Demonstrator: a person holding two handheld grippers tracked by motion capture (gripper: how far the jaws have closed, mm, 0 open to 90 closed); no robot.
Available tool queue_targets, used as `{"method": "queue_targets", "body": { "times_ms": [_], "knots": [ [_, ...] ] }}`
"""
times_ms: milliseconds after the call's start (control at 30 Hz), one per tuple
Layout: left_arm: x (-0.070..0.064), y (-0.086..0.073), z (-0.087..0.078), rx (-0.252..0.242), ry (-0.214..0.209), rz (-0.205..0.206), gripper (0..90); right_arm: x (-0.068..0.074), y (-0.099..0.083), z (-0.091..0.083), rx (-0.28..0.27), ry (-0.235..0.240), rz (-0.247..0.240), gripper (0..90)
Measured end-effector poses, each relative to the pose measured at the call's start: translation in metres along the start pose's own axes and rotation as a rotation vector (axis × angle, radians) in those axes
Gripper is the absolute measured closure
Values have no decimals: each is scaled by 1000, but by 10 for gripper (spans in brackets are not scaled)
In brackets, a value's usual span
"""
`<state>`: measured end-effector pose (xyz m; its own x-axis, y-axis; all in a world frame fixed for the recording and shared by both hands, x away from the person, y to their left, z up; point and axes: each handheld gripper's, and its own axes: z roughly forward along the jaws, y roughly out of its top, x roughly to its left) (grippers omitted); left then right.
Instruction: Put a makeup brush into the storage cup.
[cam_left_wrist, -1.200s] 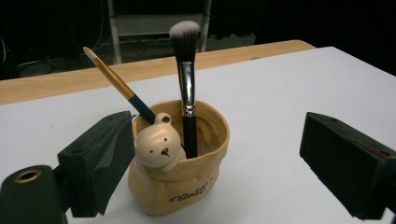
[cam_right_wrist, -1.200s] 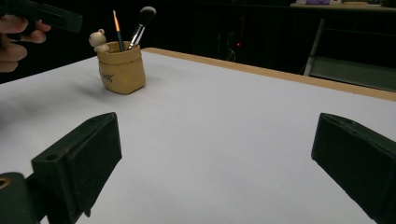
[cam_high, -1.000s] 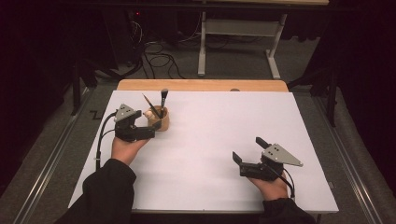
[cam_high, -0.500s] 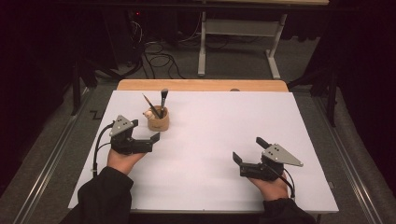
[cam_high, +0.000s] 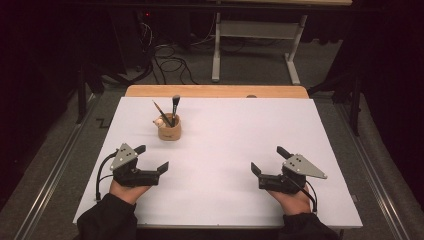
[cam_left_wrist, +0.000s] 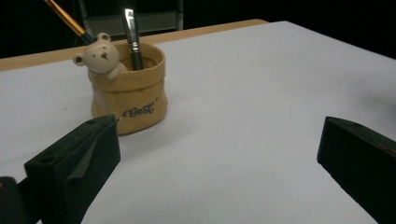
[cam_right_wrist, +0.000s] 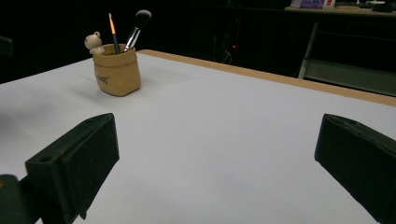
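White table (cam_high: 225, 150): tan brush pot (cam_high: 169, 128) far left. Left gripper (cam_high: 151, 158) near it, released, empty; right gripper (cam_high: 267, 160) near right, released, empty.

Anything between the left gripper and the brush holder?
Nothing: bare white table separates the left gripper from the brush holder, seen in the high view.

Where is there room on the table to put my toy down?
Plenty. The white table is bare between the left gripper and right gripper, and across the whole right side out to the far wooden edge. The only busy spot is far left, where the bear pen holder stands with its brushes.
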<state>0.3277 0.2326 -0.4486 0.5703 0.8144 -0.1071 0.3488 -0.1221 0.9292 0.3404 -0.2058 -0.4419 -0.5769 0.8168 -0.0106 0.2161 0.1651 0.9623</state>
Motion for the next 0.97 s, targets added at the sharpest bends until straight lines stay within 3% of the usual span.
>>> {"method": "queue_targets", "body": {
  "times_ms": [233, 467, 967],
  "knots": [
    [-4, -2, -7, -19, 3, 58, 2, -1, 1, -4, -2, -5, -6, 2],
    [7, -5, -4, -15, 12, 32, 2, -6, -3, -12, 11, -20, -19, 2],
    [2, -4, -1, -6, 4, 47, 2, -13, -6, -16, 15, -51, 2, 2]
  ]
}}
